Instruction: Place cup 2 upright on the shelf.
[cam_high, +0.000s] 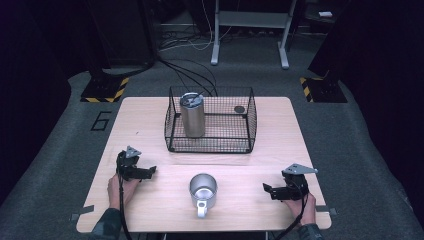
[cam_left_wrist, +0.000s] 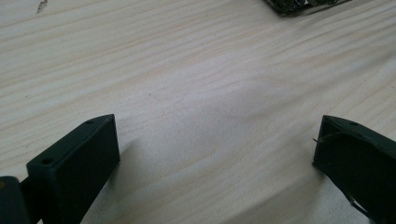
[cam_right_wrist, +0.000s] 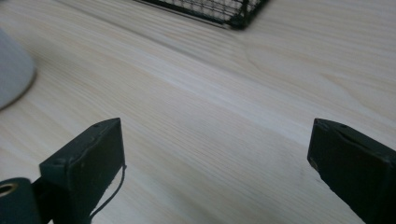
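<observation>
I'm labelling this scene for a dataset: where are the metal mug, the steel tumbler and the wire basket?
metal mug (cam_high: 203, 190): high view, on its rim and inner wall.
steel tumbler (cam_high: 192, 120): high view, on its side wall, standing inside the basket.
wire basket (cam_high: 251, 120): high view, on its right wire wall.

Lab: hazard-striped stand bases (cam_high: 105, 89), floor cables (cam_high: 190, 70).
</observation>
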